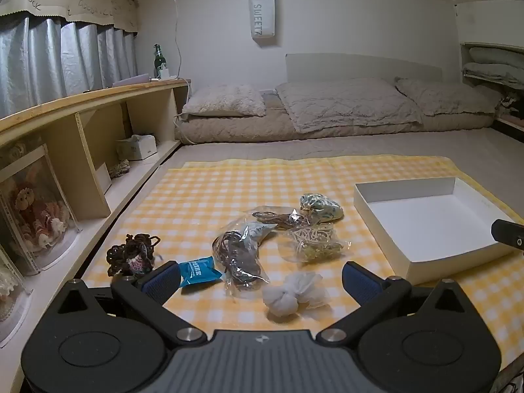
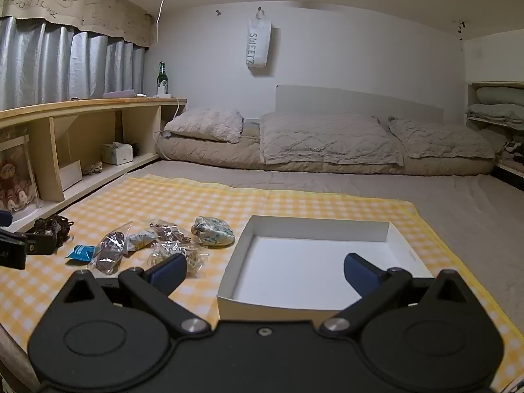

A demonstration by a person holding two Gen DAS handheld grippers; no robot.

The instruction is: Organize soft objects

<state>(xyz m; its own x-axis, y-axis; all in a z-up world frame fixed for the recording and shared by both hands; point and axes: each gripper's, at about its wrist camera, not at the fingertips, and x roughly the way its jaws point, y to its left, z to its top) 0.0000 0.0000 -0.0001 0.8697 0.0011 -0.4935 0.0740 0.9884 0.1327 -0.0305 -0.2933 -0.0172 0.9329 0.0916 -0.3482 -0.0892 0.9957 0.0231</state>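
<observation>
Soft objects lie loose on the yellow checked cloth (image 1: 229,183), spread over the floor mat, none in either jaws.

White mesh pouch (image 1: 291,293): nearest the left gripper (image 1: 260,276), just ahead and between its jaws, not touched. Clear bag of dark cord (image 1: 237,257) next to it toward the cloth's left side; blue packet (image 1: 198,271) just beside the left finger pad. Dark crochet bundle (image 1: 132,252) at the cloth's left edge. Further out: clear bag of pale string (image 1: 314,242), another clear bag of brown cord (image 1: 278,217), floral fabric pouch (image 1: 321,208) farthest from the gripper. The bags overlap at the edges.

Left gripper jaws: wide apart, holding nothing, hovering over the near edge of the cloth.

White box (image 2: 314,258): open-topped, shallow, on the cloth's right side, near its right edge. White floor bare; nothing inside. Floral fabric pouch sits just beside its left wall, apart from it.

Right gripper (image 2: 263,270): jaws wide apart, holding nothing, over the box's near wall; right finger above the box interior, left finger over the cloth by the pale-string bag.

Wooden shelf (image 1: 82,124) runs along the cloth's left edge.
</observation>
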